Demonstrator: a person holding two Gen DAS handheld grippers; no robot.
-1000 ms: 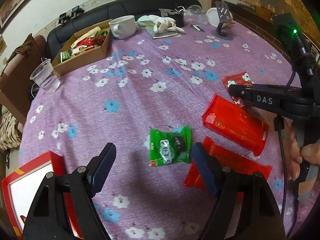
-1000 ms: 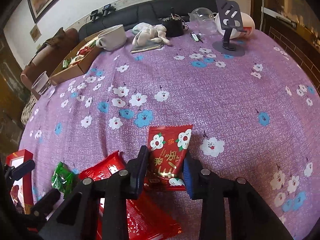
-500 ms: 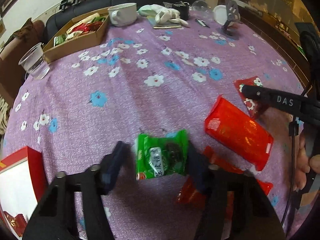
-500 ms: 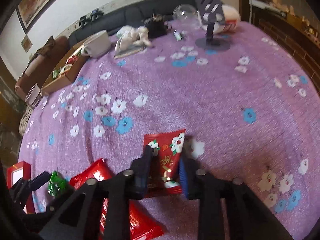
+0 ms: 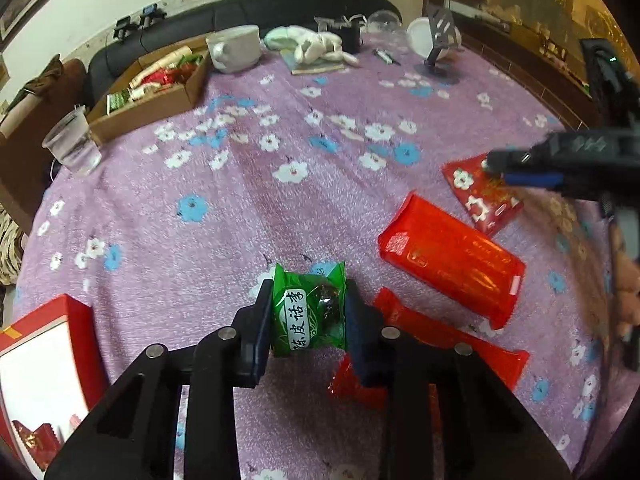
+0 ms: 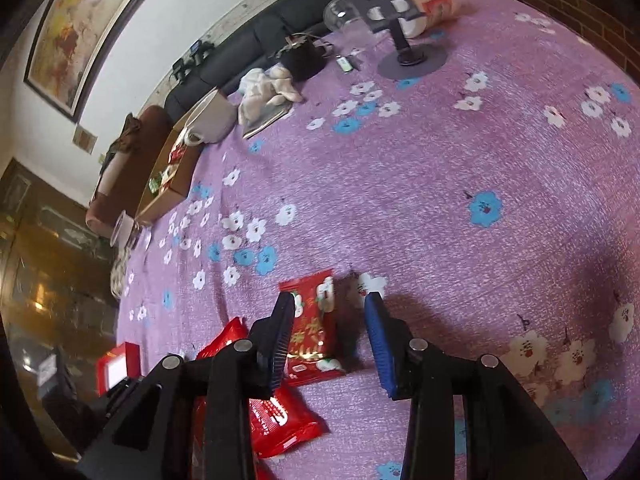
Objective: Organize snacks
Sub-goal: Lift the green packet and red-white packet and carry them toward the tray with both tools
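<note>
Snacks lie scattered on a round table under a purple flowered cloth [image 5: 248, 184]. From the left wrist camera, the left gripper [image 5: 307, 316] is clamped on a green snack packet [image 5: 308, 312], its two fingers pressing the packet's sides near the table's front edge. Just to the right lie a big red bag [image 5: 452, 256] and a flatter red packet [image 5: 452, 344], partly hidden behind the gripper's finger. Farther right, a small red flowered packet [image 5: 480, 196] sits beneath the blurred right gripper [image 5: 532, 168]. A red box [image 5: 44, 356] stands at the lower left; a cardboard box [image 5: 156, 96] holding more snacks, a clear cup [image 5: 74, 144] and a white mug [image 5: 236, 48] sit at the far side. From the right wrist camera, the right gripper [image 6: 330, 336] is spread open; the small red flowered packet [image 6: 312, 328] lies flat on the cloth [image 6: 440, 184] beside the left finger, apart from the blue-padded right one. Another red packet [image 6: 276, 420] lies just below it.
</note>
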